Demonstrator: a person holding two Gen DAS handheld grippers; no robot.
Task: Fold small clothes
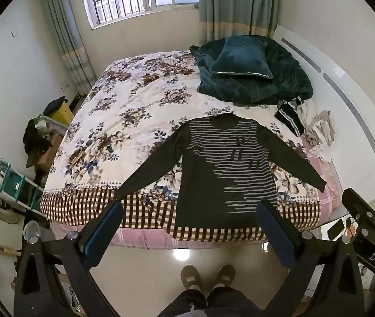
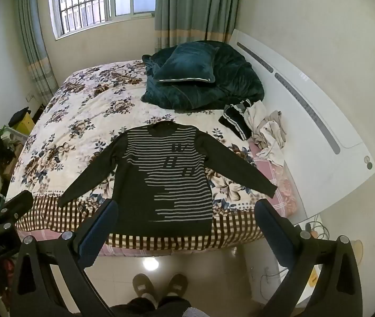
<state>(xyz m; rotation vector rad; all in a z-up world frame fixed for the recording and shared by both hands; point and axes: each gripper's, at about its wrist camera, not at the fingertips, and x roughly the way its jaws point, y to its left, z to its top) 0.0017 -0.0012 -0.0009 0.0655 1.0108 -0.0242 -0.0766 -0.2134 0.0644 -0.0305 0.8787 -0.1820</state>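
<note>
A dark long-sleeved sweater with grey stripes (image 1: pixel 221 169) lies flat, face up, on the floral bedspread (image 1: pixel 124 121), hem at the bed's near edge, both sleeves spread out. It also shows in the right wrist view (image 2: pixel 166 174). My left gripper (image 1: pixel 190 208) is open and empty, held above the floor in front of the bed, short of the hem. My right gripper (image 2: pixel 187 208) is open and empty at the same height. Part of the right gripper's body shows at the right of the left wrist view.
A dark green quilt with a cushion (image 1: pixel 242 63) lies at the bed's far right. A pile of other clothes (image 2: pixel 256 126) lies by the white headboard (image 2: pixel 306 100). Shelves and clutter (image 1: pixel 15 179) stand left of the bed. The person's slippers (image 1: pixel 205 277) are on the glossy floor.
</note>
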